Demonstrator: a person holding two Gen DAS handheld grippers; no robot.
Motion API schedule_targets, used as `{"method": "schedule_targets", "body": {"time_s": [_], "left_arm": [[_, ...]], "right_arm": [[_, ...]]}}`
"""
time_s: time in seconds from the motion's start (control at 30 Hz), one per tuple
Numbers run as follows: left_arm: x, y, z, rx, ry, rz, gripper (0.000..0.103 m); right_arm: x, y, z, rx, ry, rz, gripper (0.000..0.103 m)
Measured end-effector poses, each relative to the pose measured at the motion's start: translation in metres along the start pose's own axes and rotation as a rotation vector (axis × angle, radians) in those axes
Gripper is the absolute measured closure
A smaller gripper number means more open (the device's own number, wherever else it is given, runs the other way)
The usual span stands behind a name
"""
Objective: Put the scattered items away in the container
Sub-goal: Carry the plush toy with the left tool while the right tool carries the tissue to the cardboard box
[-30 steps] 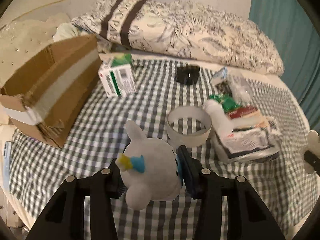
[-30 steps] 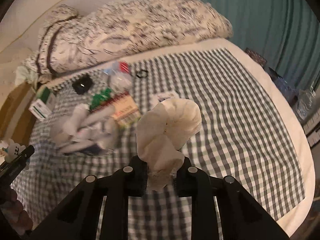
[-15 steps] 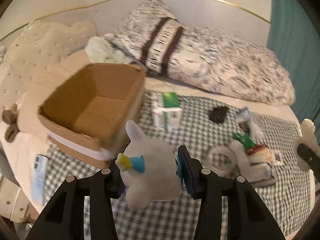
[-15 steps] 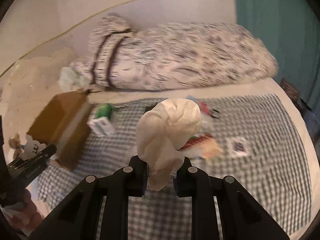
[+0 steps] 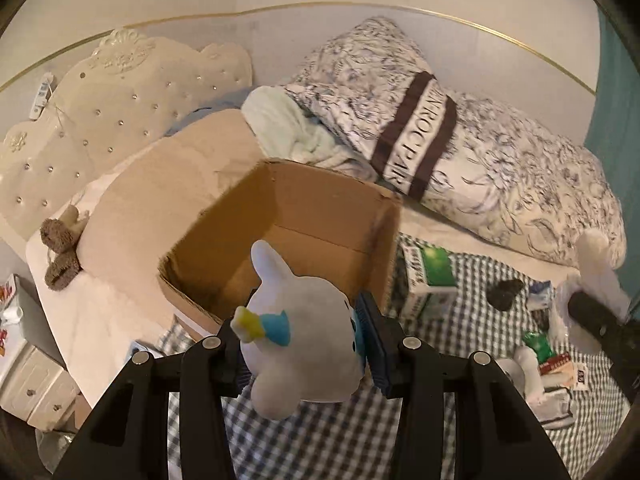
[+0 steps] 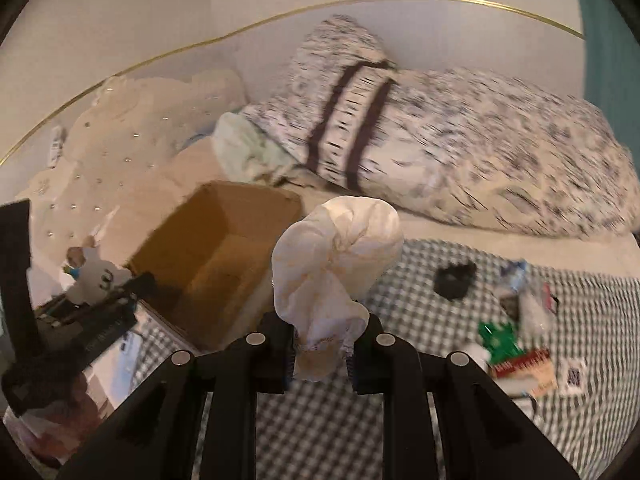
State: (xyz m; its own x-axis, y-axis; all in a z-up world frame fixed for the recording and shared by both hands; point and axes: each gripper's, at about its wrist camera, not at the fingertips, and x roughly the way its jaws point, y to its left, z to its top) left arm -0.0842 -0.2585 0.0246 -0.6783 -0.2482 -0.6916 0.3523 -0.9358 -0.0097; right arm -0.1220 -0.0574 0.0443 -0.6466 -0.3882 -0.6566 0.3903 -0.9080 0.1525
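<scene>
My left gripper (image 5: 304, 344) is shut on a white plush toy (image 5: 300, 336) with a blue and yellow bow, held just in front of the open cardboard box (image 5: 332, 208), whose inside looks empty. The right gripper (image 6: 322, 350) is shut on a bunched cream cloth (image 6: 336, 264), hanging to the right of the same box (image 6: 224, 216). The left gripper with its toy (image 6: 94, 276) shows at the left of the right wrist view. The right gripper's cloth (image 5: 596, 264) shows at the right edge of the left wrist view.
On the checked bedspread (image 5: 472, 320) lie a green and white carton (image 5: 430, 276), a black object (image 5: 504, 290) and a heap of packets (image 5: 540, 356). A patterned duvet (image 5: 500, 168) and padded headboard (image 5: 100, 120) stand behind. A bedside cabinet (image 5: 36, 380) is at the left.
Both grippers swung left and upward with their loads. The box went from far left, seen side-on, to directly ahead of the left gripper with its inside showing. The scattered items slid to the right.
</scene>
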Motion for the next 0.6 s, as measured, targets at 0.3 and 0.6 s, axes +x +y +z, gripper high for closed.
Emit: {"method": "schedule_targets", "body": {"time_s": [0.3,0.6], "left_arm": [[0.017,0.031,0.023,-0.02,-0.014,0.046,0.056],[0.039,0.044,0.034,-0.033,-0.005,0.052,0.056]], "right_arm": [[0.034,0.054,0.041,-0.035,0.0,0.138,0.084],[0.085,0.081,0.061,-0.056,0.066,0.187,0.084]]}}
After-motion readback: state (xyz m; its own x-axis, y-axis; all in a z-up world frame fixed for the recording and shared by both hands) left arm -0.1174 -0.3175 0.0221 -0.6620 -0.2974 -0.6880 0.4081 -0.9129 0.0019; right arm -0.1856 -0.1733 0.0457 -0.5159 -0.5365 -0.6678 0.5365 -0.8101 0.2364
